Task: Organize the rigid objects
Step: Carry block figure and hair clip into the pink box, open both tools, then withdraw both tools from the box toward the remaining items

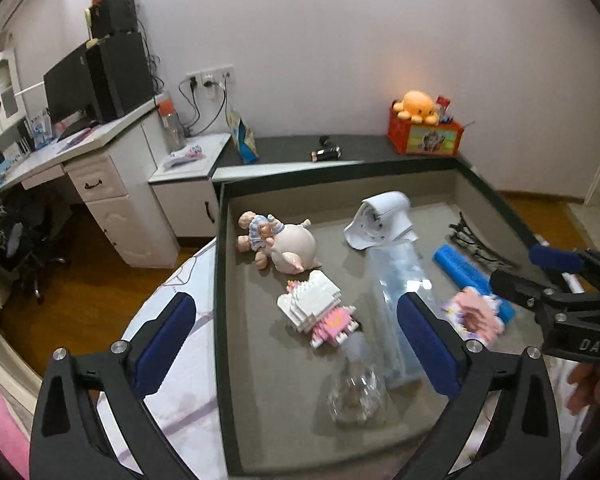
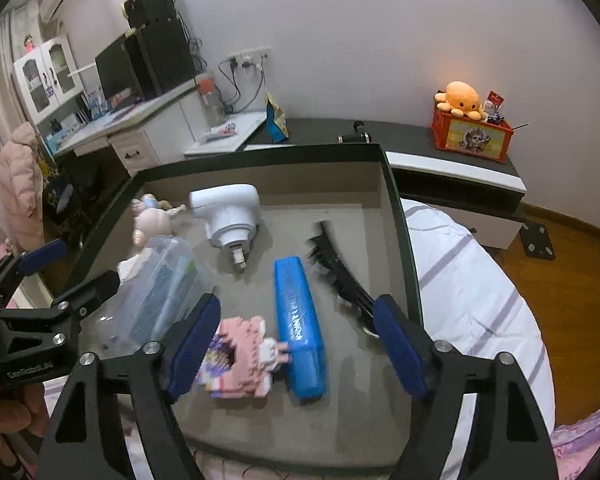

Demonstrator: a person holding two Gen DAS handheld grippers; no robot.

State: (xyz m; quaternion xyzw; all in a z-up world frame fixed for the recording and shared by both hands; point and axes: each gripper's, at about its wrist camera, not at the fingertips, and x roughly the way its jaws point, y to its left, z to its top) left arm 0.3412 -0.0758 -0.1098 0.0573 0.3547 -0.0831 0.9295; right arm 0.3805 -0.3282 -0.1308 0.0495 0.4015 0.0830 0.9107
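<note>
Both the left gripper (image 1: 296, 344) and right gripper (image 2: 296, 344) hang over the tray (image 1: 220, 280), jaws wide and empty. Inside it lie block figures, blue case (image 2: 298, 320), white device (image 1: 384, 216) — scattered, so sorting seems unfinished.

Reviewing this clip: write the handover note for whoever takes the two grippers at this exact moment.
Left gripper: open, empty, over the tray's near left.
Right gripper: open, empty; pink block figure and blue rectangular case lie loose between its fingers.
In the grey dark-rimmed tray: white block figure, clear plastic box, white plug adapter, pig figurine, black comb, clear glass bulb.
Done: items in tray. Left: tidy arrangement, unclear.
</note>
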